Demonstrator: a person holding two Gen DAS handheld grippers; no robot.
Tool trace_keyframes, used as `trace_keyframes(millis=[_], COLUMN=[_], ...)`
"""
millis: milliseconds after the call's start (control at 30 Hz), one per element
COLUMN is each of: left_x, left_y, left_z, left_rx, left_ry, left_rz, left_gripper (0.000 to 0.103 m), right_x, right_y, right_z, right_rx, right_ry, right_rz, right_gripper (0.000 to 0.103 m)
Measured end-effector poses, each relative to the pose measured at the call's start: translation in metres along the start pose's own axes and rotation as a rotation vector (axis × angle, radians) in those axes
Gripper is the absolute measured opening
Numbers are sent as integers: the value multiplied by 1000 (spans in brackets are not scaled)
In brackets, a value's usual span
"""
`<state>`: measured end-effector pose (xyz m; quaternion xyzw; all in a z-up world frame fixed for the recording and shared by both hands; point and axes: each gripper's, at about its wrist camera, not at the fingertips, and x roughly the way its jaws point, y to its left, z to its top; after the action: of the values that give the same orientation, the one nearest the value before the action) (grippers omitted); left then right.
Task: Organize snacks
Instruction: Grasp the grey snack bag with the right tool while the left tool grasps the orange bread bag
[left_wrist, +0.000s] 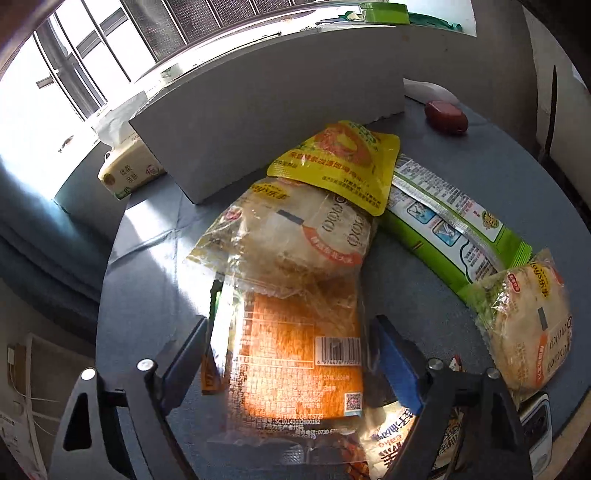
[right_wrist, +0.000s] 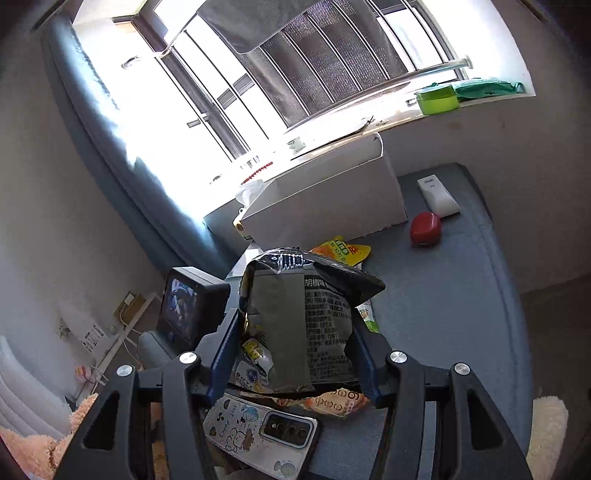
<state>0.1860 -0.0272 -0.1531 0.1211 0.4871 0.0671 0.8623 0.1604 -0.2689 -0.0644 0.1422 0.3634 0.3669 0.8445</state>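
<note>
Straddling a clear orange-printed snack packet (left_wrist: 291, 354) lying on the blue-grey table (left_wrist: 147, 295), the left gripper (left_wrist: 291, 339) is sitting with jaws spread — released. The right gripper (right_wrist: 295, 343) is clenching a black crinkled snack bag (right_wrist: 310, 325) — the white cardboard box (right_wrist: 325, 199) is standing at twelve o'clock.

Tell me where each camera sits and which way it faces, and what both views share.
Left wrist: low over the table, looking along its tongs, which straddle an orange snack bag, toward the white box.
Right wrist: raised higher, looking past its tongs, shut on a black snack bag, toward the window.
Shared: white box, yellow pouch, red case.
</note>
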Motion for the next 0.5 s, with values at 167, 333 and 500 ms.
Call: trace_keyframes(millis=[167,333,500], left_x=[-14,-45,-57], left_y=[37,73,87], left_z=[-4,-21,-26], left_rx=[-93,-195,-204], left_ry=[-25,-102,-120], left_rz=[-168,-261,-240], left_gripper=[55,25,15], right_x=[0,7,25], right_y=[-2,2,8], right_z=[-6,-7,-3], right_rx=[-14,-14,-27], right_ry=[9,14,46], right_rz=[-12,3,13], right_gripper=[61,61,61])
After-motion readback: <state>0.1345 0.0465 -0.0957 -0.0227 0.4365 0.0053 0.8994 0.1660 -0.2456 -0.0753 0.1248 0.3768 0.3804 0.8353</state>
